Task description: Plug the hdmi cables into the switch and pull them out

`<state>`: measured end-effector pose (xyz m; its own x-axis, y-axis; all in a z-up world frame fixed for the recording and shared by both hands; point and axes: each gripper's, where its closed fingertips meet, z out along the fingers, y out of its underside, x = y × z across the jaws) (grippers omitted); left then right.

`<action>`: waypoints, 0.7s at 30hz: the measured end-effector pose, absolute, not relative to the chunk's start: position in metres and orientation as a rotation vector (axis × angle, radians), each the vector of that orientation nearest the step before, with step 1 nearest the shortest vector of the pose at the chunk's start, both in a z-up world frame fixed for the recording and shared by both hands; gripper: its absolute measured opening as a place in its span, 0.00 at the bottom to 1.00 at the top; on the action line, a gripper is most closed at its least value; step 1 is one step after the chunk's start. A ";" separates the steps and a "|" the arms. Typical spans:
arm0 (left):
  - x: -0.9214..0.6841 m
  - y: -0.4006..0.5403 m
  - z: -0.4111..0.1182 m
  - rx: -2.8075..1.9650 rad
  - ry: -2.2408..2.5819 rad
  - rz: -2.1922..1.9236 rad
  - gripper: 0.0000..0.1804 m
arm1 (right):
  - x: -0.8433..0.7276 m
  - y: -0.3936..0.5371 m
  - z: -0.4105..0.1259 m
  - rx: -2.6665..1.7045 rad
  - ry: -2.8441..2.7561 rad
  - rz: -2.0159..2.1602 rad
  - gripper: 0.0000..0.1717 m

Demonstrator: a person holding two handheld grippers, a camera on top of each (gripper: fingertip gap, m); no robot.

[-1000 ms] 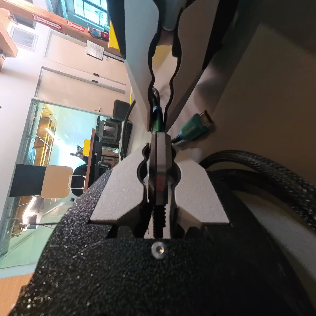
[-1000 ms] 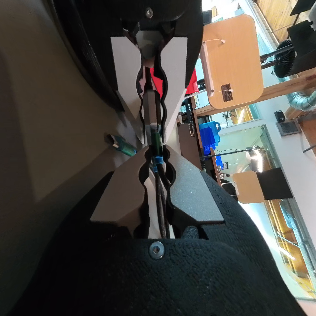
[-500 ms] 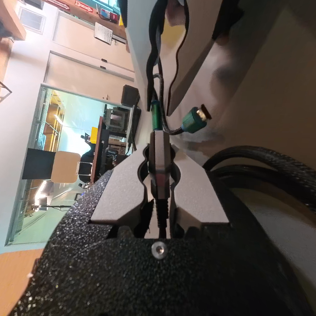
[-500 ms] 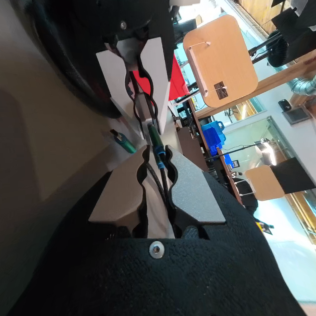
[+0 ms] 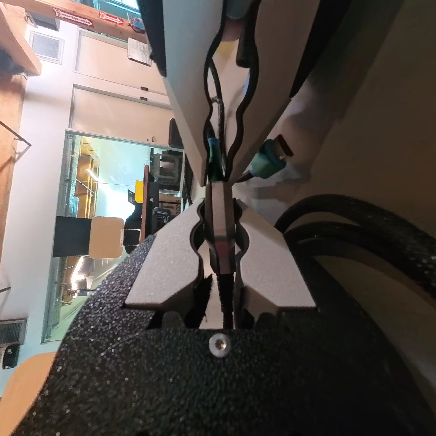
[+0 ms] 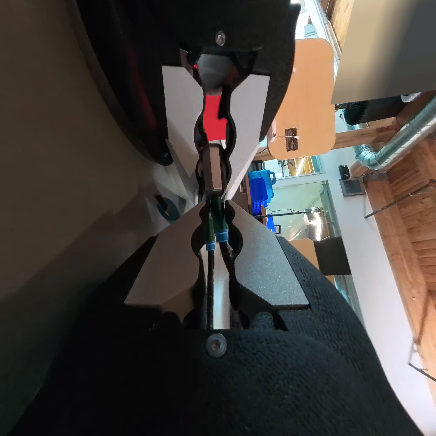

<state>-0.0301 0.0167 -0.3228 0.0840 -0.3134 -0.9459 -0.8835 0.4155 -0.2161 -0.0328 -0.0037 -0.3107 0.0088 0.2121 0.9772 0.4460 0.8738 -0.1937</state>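
With left fingers point(image 5: 165, 254) clamping the slim grey metal switch point(image 5: 220, 226) and right fingers point(image 6: 264, 259) pinching the green-shelled HDMI plug point(image 6: 218, 212), push straight along the port axis, keeping both grips level.

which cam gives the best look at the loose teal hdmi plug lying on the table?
Left wrist view: the loose teal HDMI plug shows its teal body and metal tip, lit, just right of the far gripper's fingers. In the right wrist view the same plug sits in shadow, small and partly hidden behind a finger.
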 end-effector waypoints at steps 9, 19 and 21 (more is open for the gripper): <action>-0.028 0.016 -0.324 -1.083 1.508 0.584 0.10 | -0.029 0.001 -0.315 -0.576 -1.596 -0.197 0.06; -0.025 -0.001 -0.323 -1.051 1.528 0.598 0.11 | -0.024 -0.013 -0.317 -0.566 -1.634 -0.096 0.06; -0.020 -0.010 -0.325 -1.025 1.545 0.582 0.10 | -0.020 -0.022 -0.319 -0.541 -1.650 -0.074 0.06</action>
<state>-0.0203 -0.0098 -0.3245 0.0160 -0.2928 -0.9560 -0.8508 0.4983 -0.1668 -0.0195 -0.0221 -0.3190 -0.0537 0.3031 0.9515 0.3866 0.8848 -0.2600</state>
